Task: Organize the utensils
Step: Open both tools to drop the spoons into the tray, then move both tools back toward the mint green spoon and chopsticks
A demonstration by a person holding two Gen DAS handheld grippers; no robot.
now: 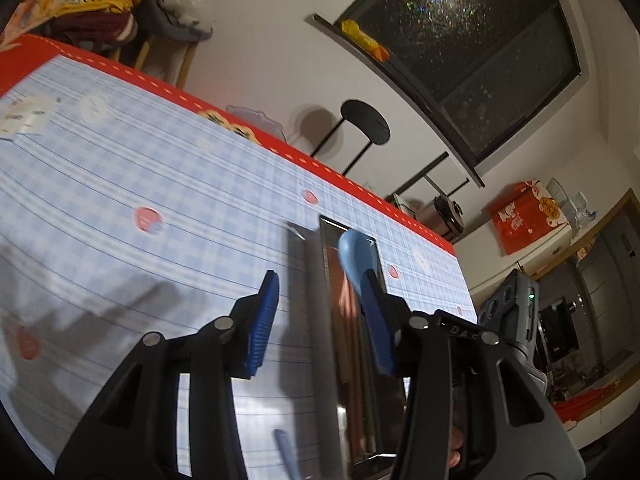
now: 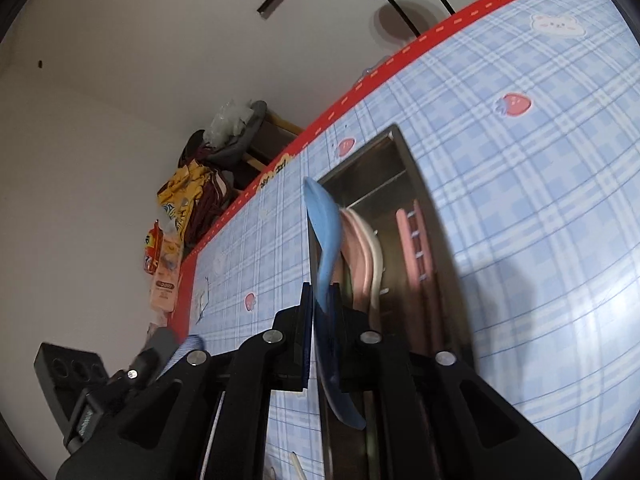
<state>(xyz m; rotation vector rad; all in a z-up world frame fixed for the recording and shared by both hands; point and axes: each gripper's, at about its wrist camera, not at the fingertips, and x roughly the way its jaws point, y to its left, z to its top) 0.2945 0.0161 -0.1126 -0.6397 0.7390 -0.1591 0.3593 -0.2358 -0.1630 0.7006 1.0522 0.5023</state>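
- Nearest my right-hand lens is my right gripper, its two fingers pressed together on the handle of a blue spoon — the handle runs back between the black arms, and the bowl sticks out forward, edge-on.
- The spoon's bowl hangs over the left rim of a metal tray that lies on the table, long and narrow, with its open end running away from me.
- Inside the tray I see pink spoons nested with a white one, just right of the blue bowl, and a pink stick-like utensil lying lengthwise further right; I cannot tell exactly what it is.
- In my left-hand view my left gripper stands with its blue pads well apart, holding nothing, hovering above the near end of the same tray.
- From that side the blue spoon shows just past my right-hand pad, its bowl above the tray's far half.
- A thin blue handle lies on the cloth near the bottom edge, blurred.
- The table wears a blue checked tablecloth with strawberry prints and a red border.
- Beyond the far edge stand a black stool and a dark window; a pile of clothes sits at the far left.
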